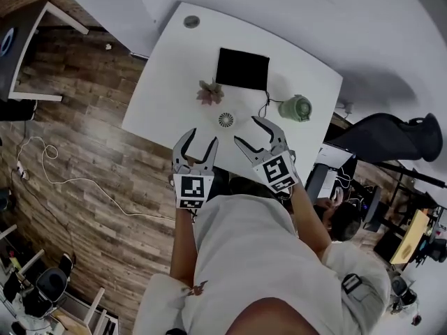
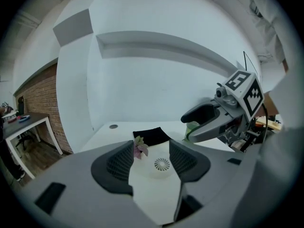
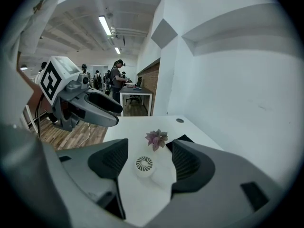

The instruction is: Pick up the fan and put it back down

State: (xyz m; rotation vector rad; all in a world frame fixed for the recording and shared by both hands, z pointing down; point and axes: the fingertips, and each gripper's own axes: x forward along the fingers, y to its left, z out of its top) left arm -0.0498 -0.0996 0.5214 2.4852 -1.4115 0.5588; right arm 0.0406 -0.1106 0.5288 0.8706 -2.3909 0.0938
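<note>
A small round white fan (image 1: 225,120) lies face up on the white table (image 1: 167,82), near its front edge. My left gripper (image 1: 202,138) hovers just in front of the fan and to its left, open and empty. My right gripper (image 1: 247,131) hovers just right of the fan, also open with nothing between its fingers. In the left gripper view the fan (image 2: 162,164) shows through the gap between the jaws, and the right gripper (image 2: 209,120) hangs at the right. The right gripper view frames the fan (image 3: 144,164) between its jaws too, with the left gripper (image 3: 95,108) at the left.
Behind the fan stand a small purple plant (image 1: 209,93), a black pad (image 1: 242,68) and a green object (image 1: 296,108) with a cable. A black office chair (image 1: 391,138) sits right of the table. A white cable (image 1: 63,180) runs over the wooden floor at the left.
</note>
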